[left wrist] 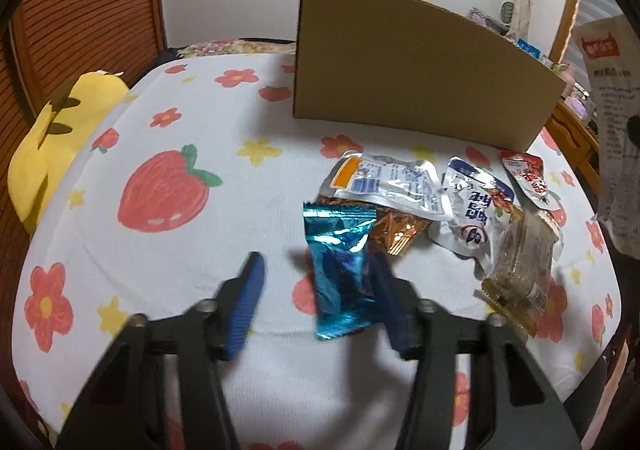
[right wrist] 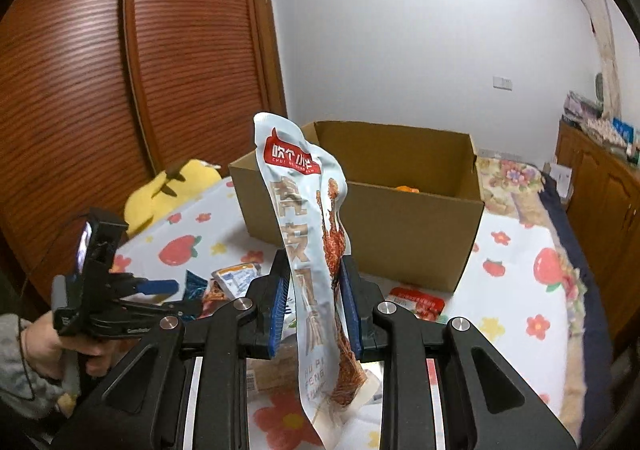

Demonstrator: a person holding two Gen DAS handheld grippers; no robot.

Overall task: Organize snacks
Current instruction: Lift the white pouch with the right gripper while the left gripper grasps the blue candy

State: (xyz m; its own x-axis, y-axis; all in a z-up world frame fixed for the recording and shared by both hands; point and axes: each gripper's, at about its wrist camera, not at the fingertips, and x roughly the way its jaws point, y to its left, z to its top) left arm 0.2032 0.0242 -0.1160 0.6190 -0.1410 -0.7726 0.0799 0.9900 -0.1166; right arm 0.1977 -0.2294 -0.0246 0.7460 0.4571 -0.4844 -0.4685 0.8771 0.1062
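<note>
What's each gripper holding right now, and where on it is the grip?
The right gripper clamps the tall pale blue snack pouch around its middle. The left gripper has the blue foil packet between its fingers, but no closed grip shows.

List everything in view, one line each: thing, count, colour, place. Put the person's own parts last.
Cardboard box: one, brown, open, on the bed behind the snacks.
Tall pouch: one, pale blue with a red label, lifted between the right gripper's pads.
Blue foil packet: one, shiny blue, between the left gripper's fingers, against one pad only.
Orange foil packet: one, partly under the silver pouch.
Silver pouch: one, on the bedspread.
White pouch: one, beside it.
Clear packet: one, right of the pile.
Red-and-white pouch: one, near the box.
Plush toy: one, yellow, bed's left edge.
Bedspread: one, white, strawberries and flowers.
Wardrobe: brown, slatted.
Left gripper: black, blue pads.
Right gripper: same.
Hand: one, holding the left gripper.
</note>
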